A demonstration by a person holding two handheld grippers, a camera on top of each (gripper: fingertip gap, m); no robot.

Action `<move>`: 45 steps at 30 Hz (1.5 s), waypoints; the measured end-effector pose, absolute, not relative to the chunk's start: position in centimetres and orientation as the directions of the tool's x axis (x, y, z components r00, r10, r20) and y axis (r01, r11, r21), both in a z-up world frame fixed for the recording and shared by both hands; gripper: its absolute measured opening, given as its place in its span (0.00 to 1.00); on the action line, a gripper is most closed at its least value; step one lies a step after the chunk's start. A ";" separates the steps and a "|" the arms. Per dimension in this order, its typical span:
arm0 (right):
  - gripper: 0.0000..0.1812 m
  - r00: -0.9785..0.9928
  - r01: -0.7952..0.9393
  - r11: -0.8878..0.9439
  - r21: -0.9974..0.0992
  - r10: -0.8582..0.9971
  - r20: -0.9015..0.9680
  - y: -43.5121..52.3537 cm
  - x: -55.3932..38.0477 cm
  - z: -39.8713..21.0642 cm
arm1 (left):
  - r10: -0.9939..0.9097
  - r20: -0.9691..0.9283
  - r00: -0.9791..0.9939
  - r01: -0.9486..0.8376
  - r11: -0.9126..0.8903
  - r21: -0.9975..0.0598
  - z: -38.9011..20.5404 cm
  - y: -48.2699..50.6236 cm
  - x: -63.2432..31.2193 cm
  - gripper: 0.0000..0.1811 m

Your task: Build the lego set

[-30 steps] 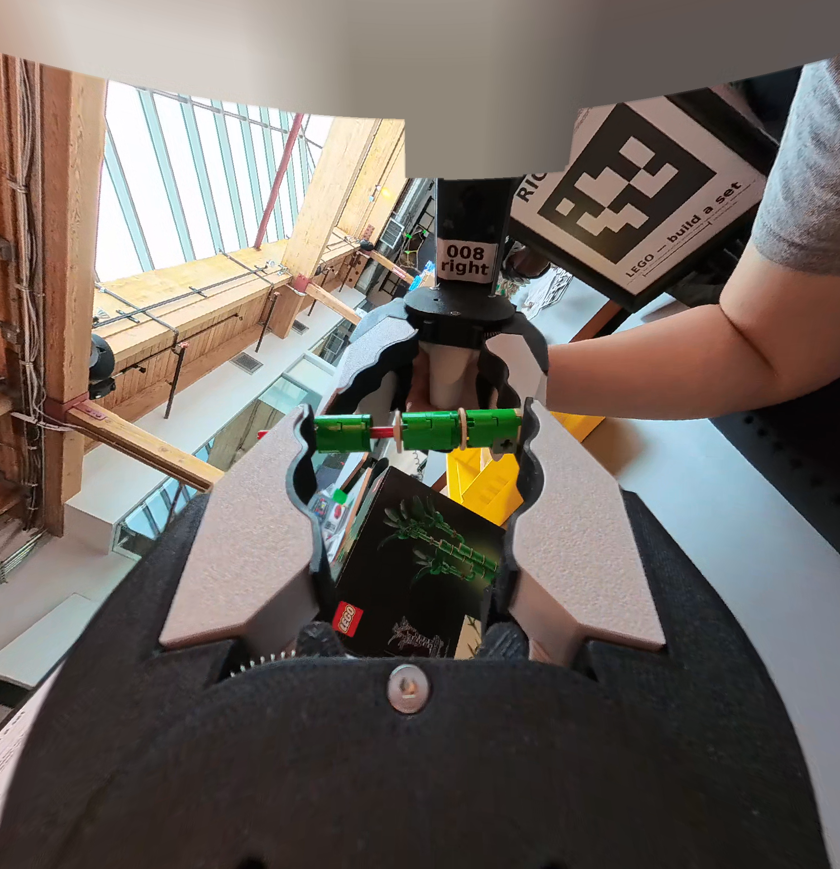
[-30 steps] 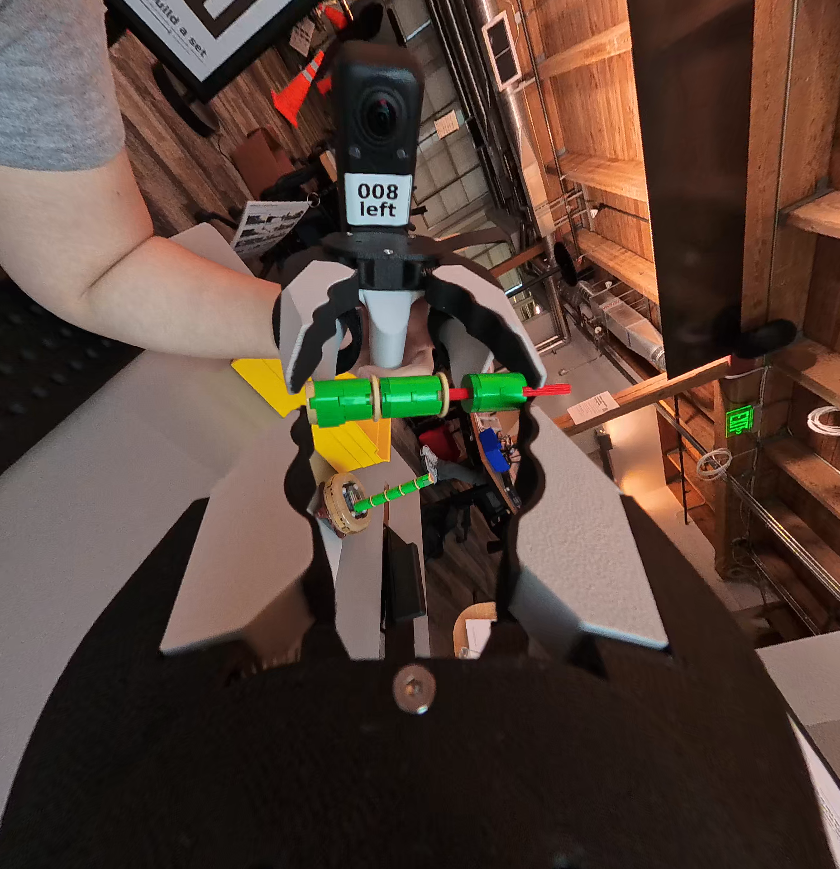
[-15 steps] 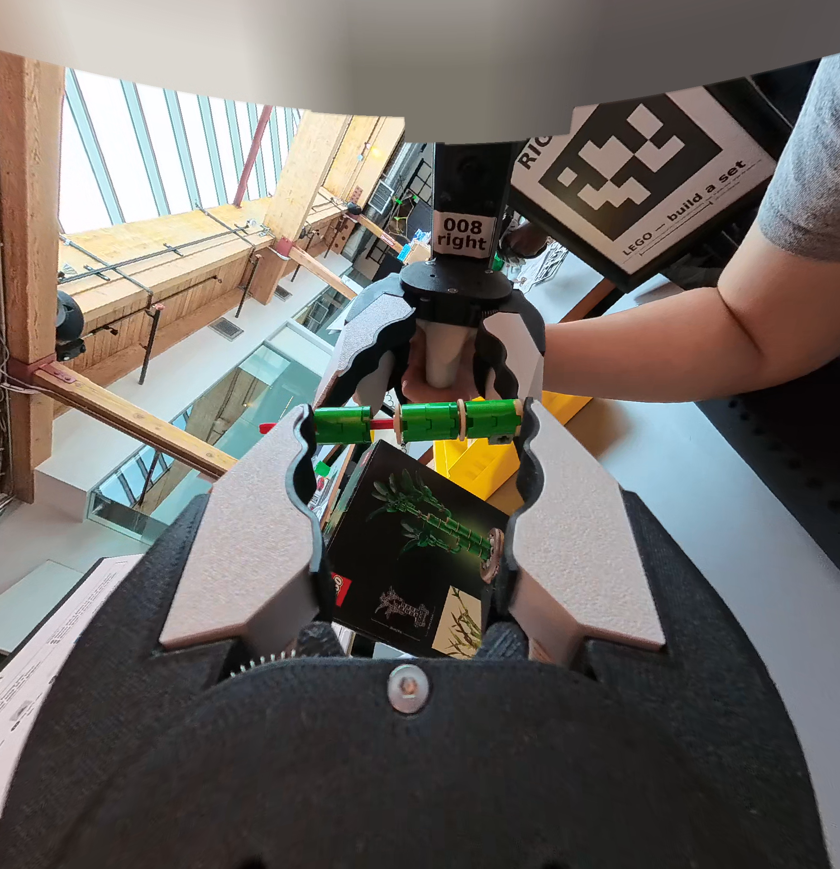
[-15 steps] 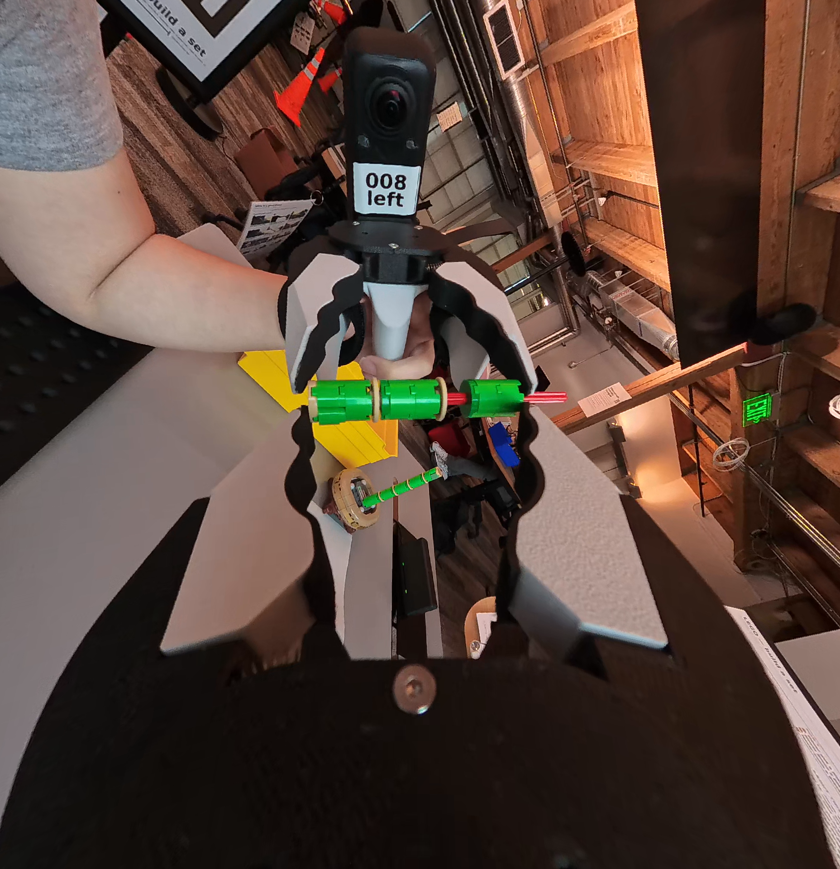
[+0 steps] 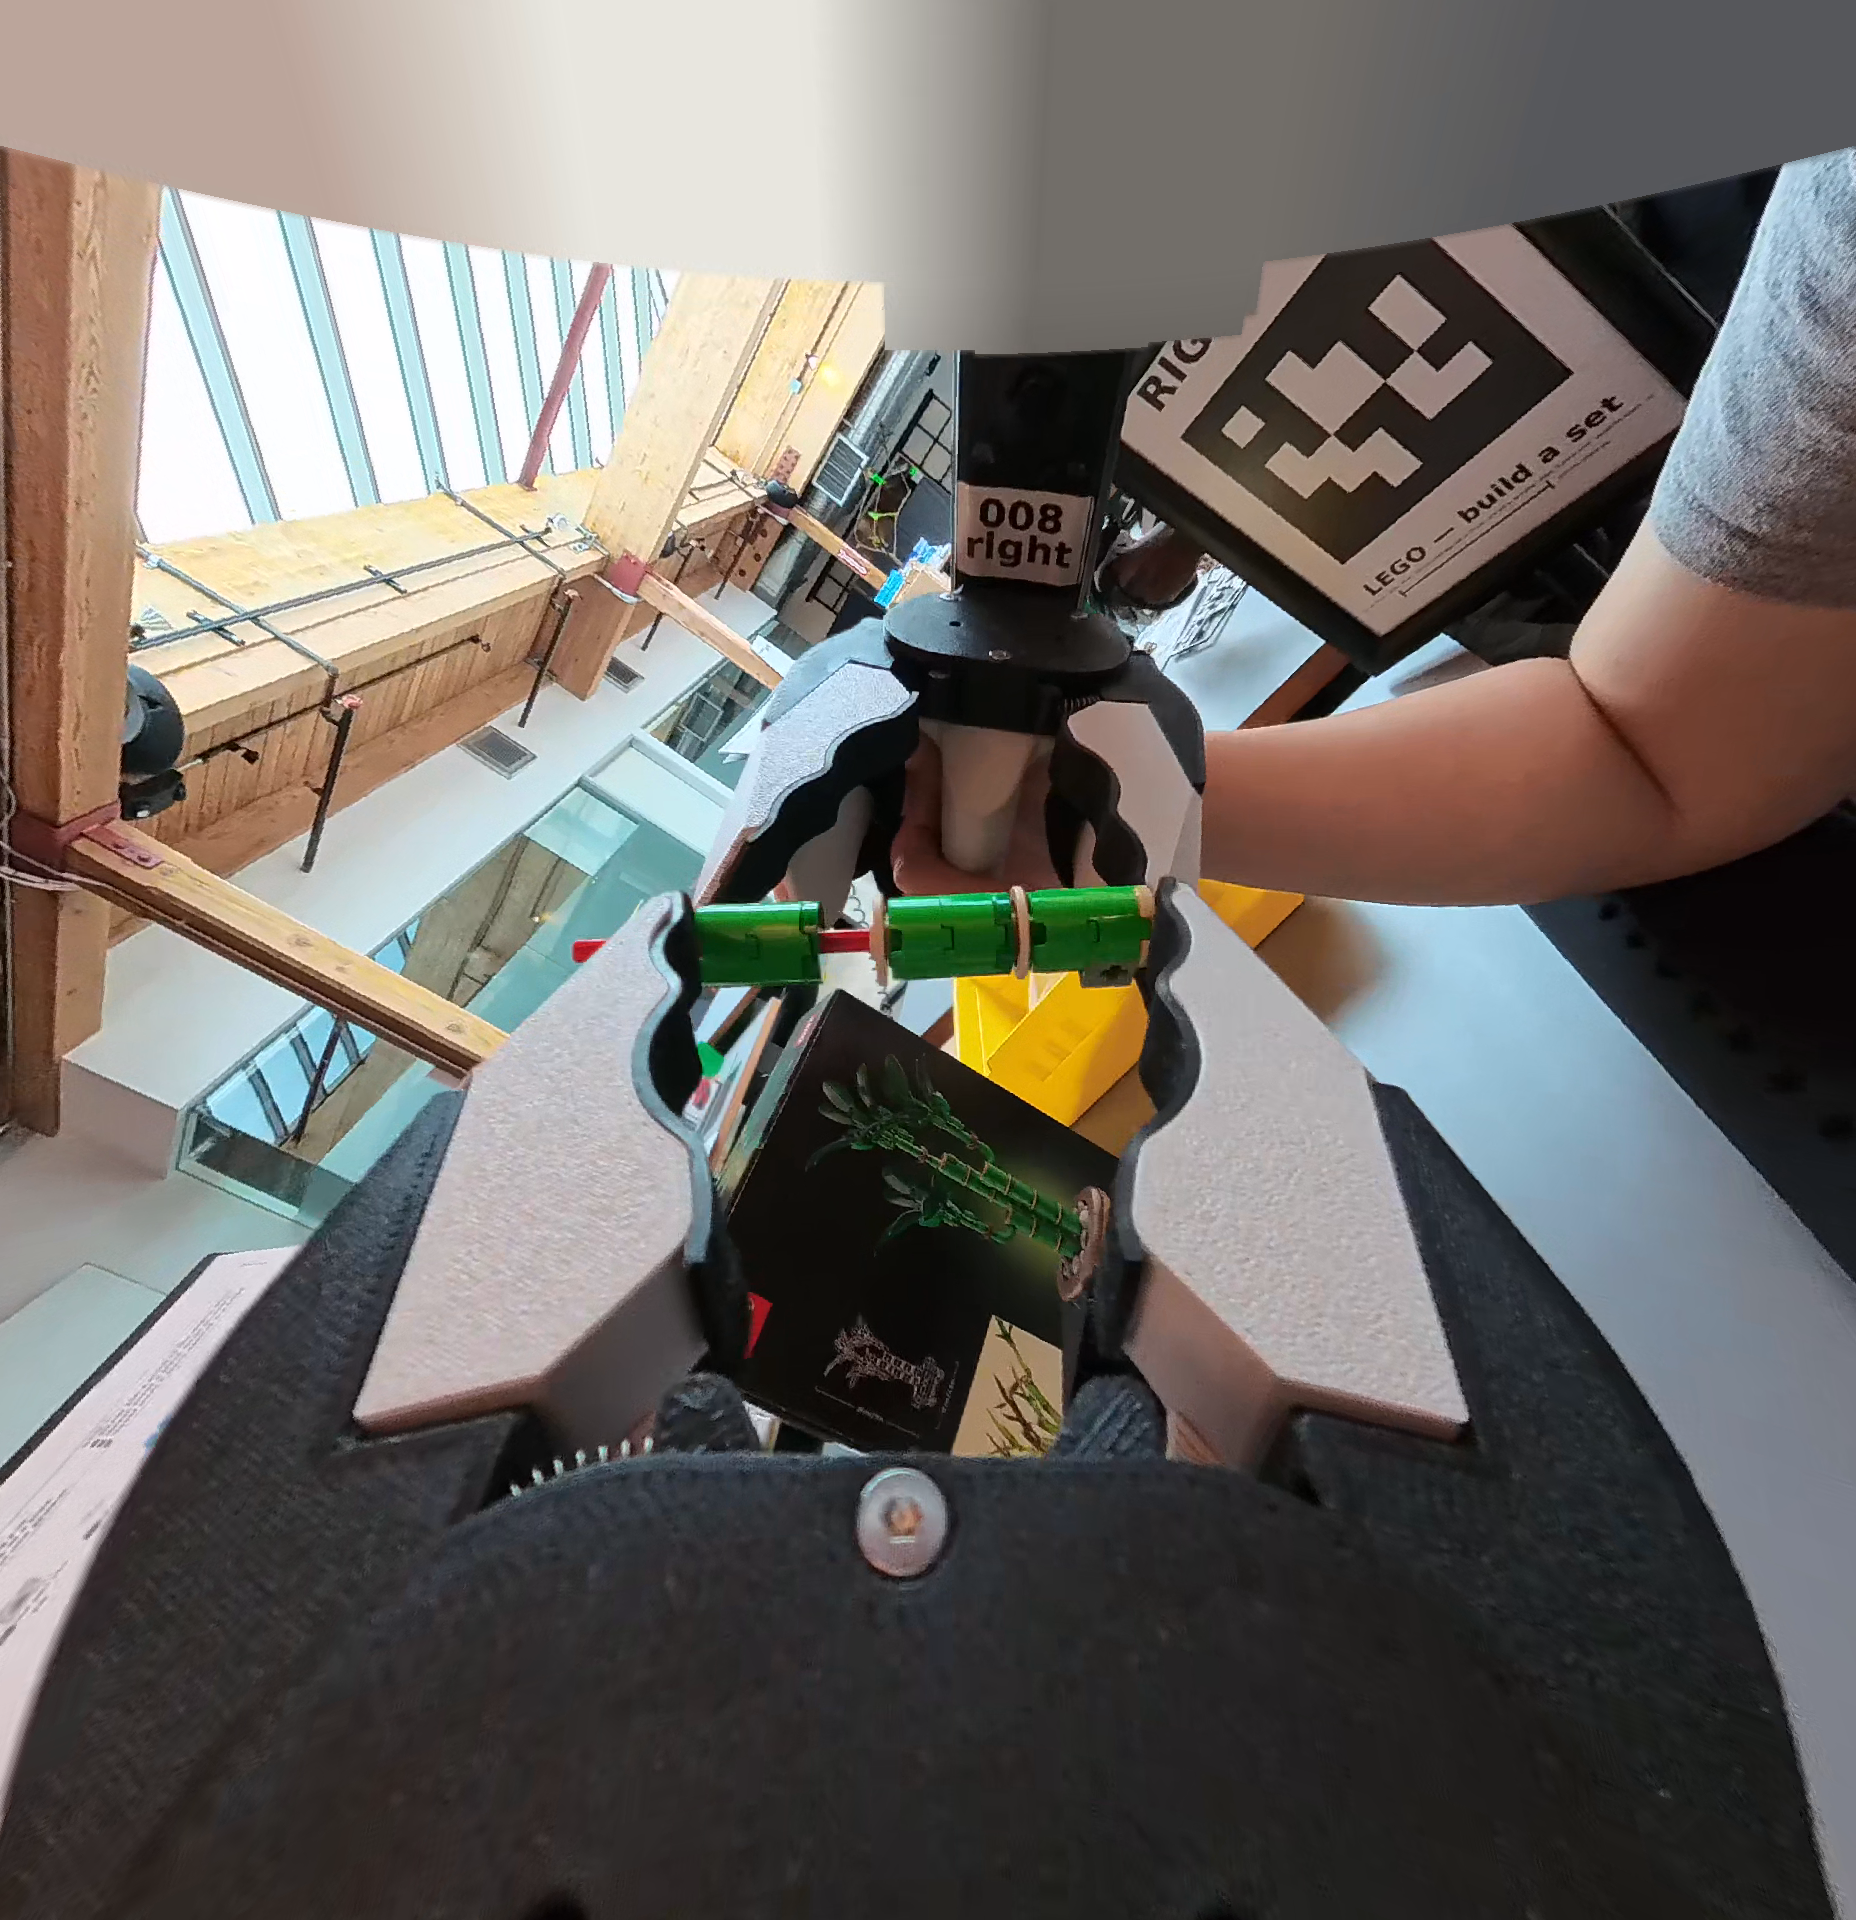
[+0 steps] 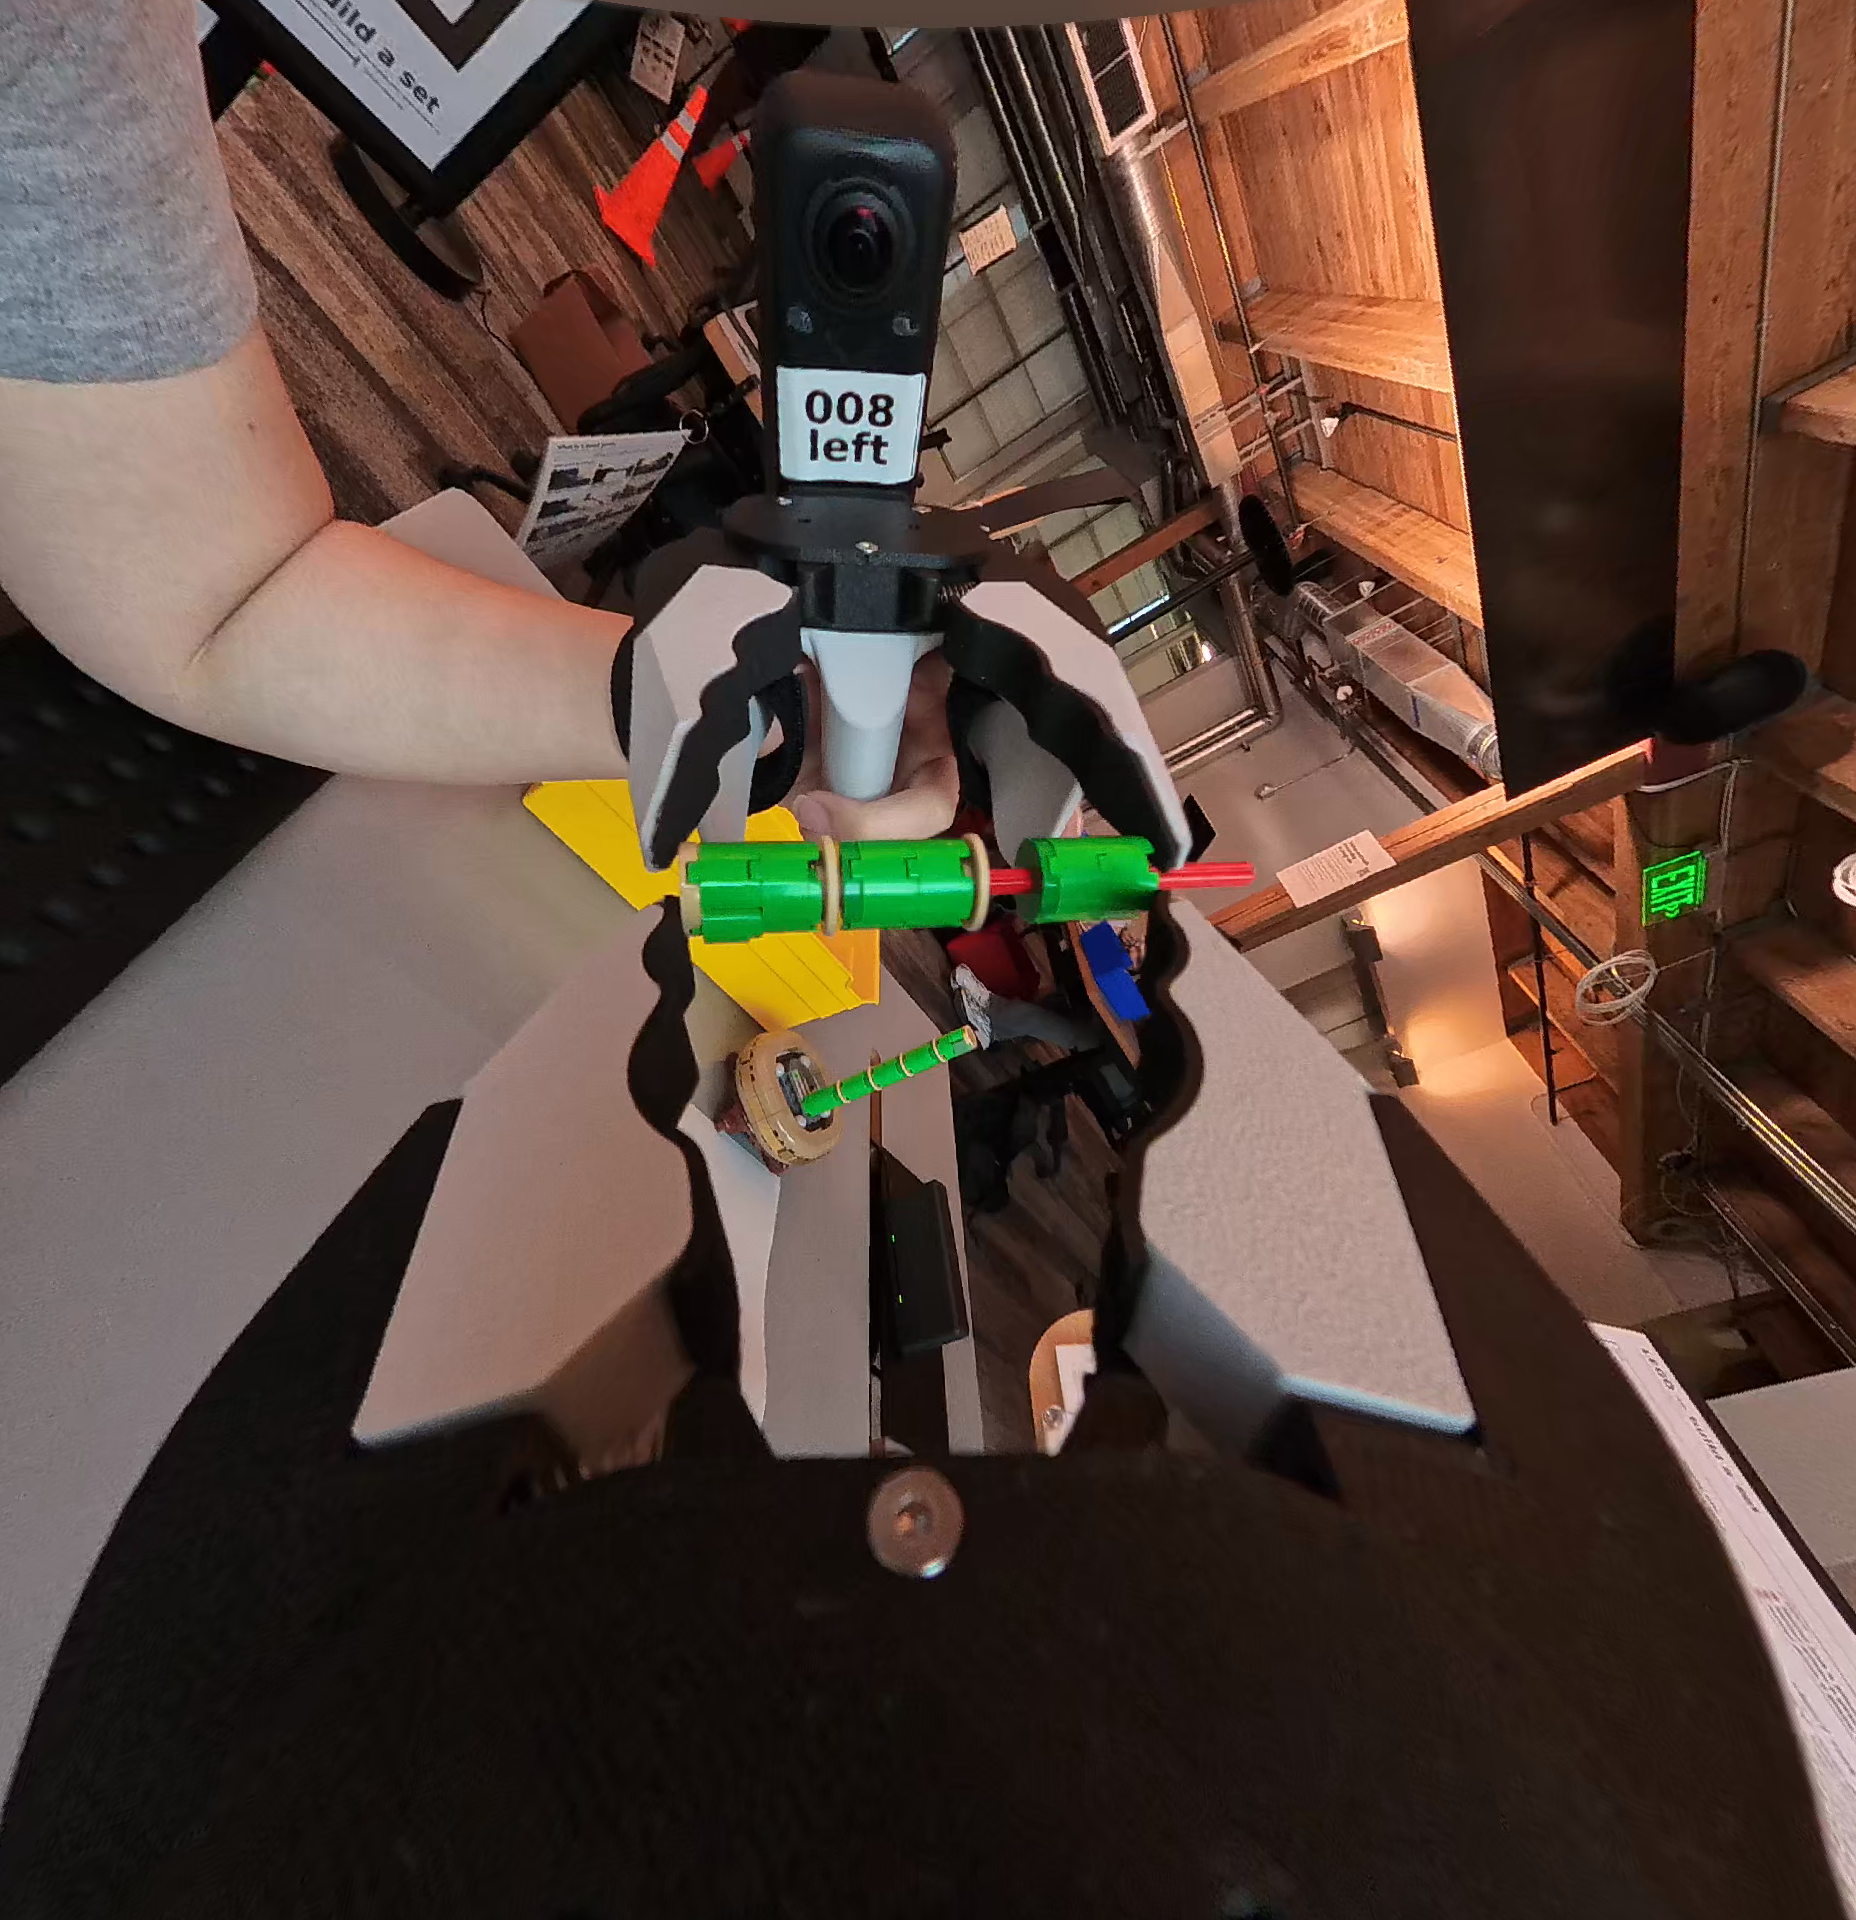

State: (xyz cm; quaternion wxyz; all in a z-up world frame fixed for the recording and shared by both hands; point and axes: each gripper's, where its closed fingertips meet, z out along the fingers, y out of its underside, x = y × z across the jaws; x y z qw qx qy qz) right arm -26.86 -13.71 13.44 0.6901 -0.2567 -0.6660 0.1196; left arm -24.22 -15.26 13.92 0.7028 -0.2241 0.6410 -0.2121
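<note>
A green bamboo stalk piece (image 5: 1007,930) of several segments with tan rings sits on a red axle (image 5: 846,941), held in the air. One green segment (image 5: 758,943) stands apart, with bare axle between. My left gripper (image 5: 919,935) spans the stalk end to end, fingertips against both ends. My right gripper (image 6: 919,904) faces it and clamps the same stalk (image 6: 830,888) lengthwise. The axle tip (image 6: 1210,875) sticks out past the fingers. A round tan base with a thin green stalk (image 6: 789,1101) lies on the table below.
A black set box (image 5: 903,1226) stands on the grey table (image 5: 1526,1091) beside a yellow bin (image 5: 1049,1029). A black-and-white marker board (image 5: 1391,416) stands behind. Printed sheets (image 6: 1786,1558) lie at the table edge. The person's arm (image 5: 1475,758) reaches in from the right. My left and right fingertips are right by each other.
Both grippers have shifted slightly together with the stalk still between them. The gap beside the loose green segment looks about the same.
</note>
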 end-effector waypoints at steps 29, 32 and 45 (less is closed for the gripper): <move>0.47 0.074 0.264 0.833 -0.486 0.485 0.871 -13.6 -26.9 13.2 | -0.615 -0.785 0.068 0.002 0.787 -0.617 13.8 -15.5 -23.8 0.47; 0.47 0.077 0.259 0.834 -0.487 0.484 0.872 -13.6 -26.8 13.3 | -0.620 -0.782 0.071 0.006 0.784 -0.621 13.9 -15.6 -23.7 0.47; 0.48 0.053 0.284 0.811 -0.512 0.520 0.852 -12.8 -27.8 12.1 | -0.616 -0.726 0.306 0.114 0.781 -0.614 17.7 -13.9 -26.7 0.13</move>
